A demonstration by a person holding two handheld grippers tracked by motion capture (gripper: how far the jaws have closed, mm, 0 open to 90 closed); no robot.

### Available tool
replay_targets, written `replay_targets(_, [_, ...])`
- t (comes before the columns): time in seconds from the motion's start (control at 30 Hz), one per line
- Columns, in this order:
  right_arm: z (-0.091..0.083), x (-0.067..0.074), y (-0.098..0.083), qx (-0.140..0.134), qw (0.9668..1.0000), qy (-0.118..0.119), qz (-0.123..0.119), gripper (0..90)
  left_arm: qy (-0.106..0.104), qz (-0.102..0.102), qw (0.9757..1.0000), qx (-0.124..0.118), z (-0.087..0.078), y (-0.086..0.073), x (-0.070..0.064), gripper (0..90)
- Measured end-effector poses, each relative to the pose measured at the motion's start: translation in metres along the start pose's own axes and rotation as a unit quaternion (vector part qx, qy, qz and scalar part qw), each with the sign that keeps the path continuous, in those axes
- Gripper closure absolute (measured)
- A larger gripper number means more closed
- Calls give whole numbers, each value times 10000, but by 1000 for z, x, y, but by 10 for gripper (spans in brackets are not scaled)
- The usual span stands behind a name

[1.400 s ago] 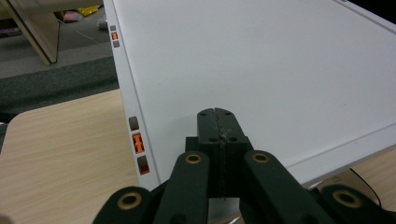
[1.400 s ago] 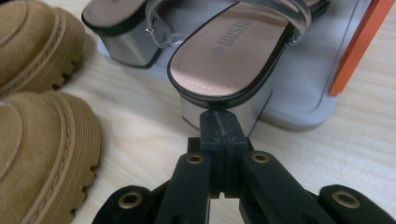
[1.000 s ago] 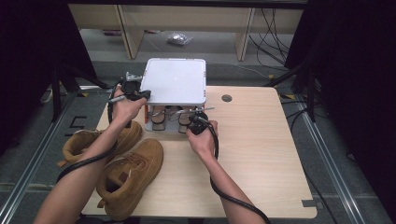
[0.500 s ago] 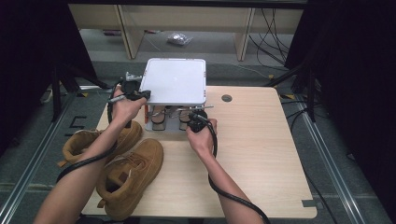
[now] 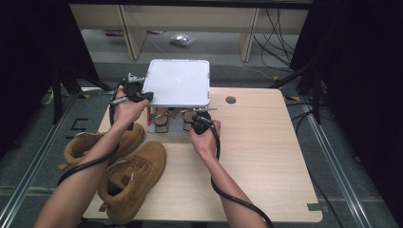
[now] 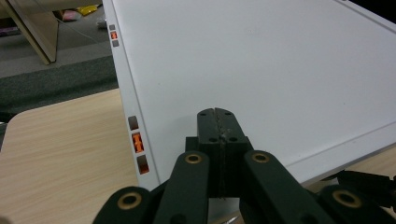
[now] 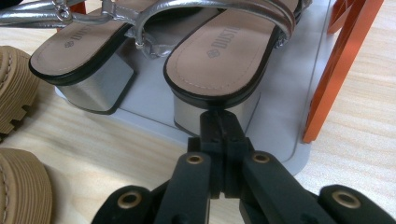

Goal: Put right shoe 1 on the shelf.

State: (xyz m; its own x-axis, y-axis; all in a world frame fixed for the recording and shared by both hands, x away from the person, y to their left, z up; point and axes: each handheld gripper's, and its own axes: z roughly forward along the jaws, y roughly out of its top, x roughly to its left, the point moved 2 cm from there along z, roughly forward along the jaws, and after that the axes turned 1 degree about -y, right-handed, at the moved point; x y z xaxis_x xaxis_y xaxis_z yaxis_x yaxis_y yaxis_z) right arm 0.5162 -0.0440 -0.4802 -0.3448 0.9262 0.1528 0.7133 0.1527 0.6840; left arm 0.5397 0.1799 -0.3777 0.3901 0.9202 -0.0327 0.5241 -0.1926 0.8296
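Setting: a person sits at a wooden table (image 5: 266,156), a two-jaw gripper in each hand.
Shoe rack: a small rack near the table's far edge, white top shelf (image 5: 179,81) on orange legs (image 7: 338,70), grey lower shelf (image 7: 285,116).
Left gripper (image 6: 217,122): jaws pressed together with nothing between them, tips over the near left corner of the white top shelf.
Right gripper (image 7: 219,123): jaws together, empty, tips just in front of the right sandal's heel.
Sandals (image 7: 219,51): a silver-strapped, block-heeled pair side by side on the lower shelf.
Boots (image 5: 135,178): two tan boots lie at the table's left edge, near the left forearm.
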Motion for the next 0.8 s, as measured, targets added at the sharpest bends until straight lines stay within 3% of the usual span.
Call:
replay_targets(0.6, [9,0,-5,-28,9999,-113,-38,900,10,48,10000,12,0,0,0,896])
replay_targets(0.8, [10,0,-4,-32,9998,-117,-165,900,3,46,10000,7,0,0,0,896])
